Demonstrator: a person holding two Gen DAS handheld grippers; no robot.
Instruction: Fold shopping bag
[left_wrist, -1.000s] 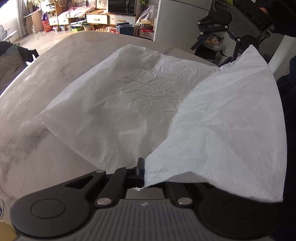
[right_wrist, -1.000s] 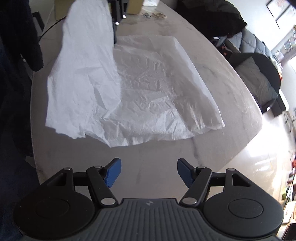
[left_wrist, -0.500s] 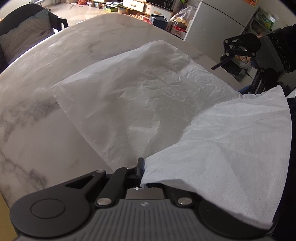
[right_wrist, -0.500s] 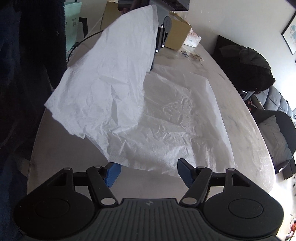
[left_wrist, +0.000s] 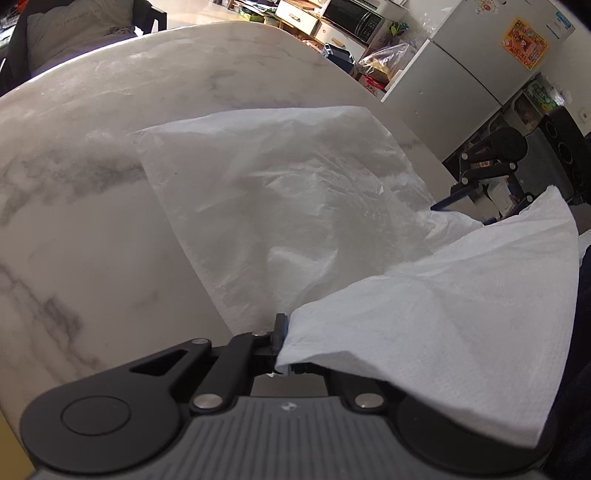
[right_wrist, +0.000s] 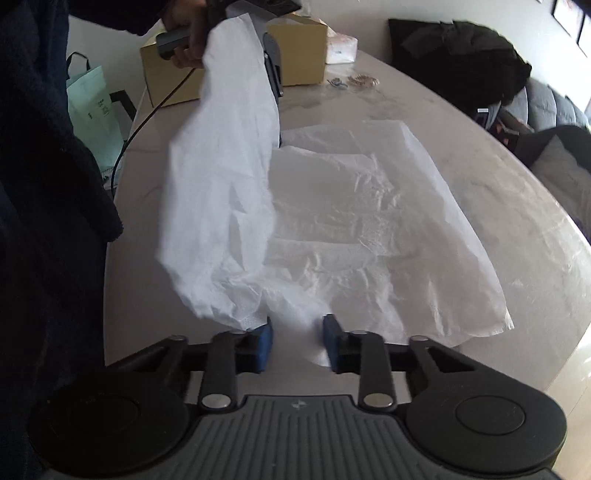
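A white shopping bag (right_wrist: 369, 229) lies spread over the marble desk (left_wrist: 92, 221), crinkled and mostly flat, with one edge lifted off the surface. The left tool (left_wrist: 282, 343) has its fingers pinched together on that raised corner, and the thin white material drapes away from the grip toward the right of its view, covering the tool's right finger. From the right wrist view the lifted part hangs as a tall flap on the near-left side, running up to the left tool (right_wrist: 273, 70), which a hand (right_wrist: 188, 40) holds by its handle above the far end of the bag. The right tool (right_wrist: 297, 343) sits low at the near edge of the bag, its blue-padded fingers (right_wrist: 264, 341) partly apart with a gap between them; bag material lies in that gap and the hanging flap brushes the left pad, but the pads are not pressed onto it. A dark sleeve (right_wrist: 48, 147) fills the left side of that view. Farther back on the desk stand a cardboard box (right_wrist: 303, 51) and a few small objects too small to tell. Beyond the desk in the left wrist view are a refrigerator (left_wrist: 461, 77) and a microwave (left_wrist: 351, 16).
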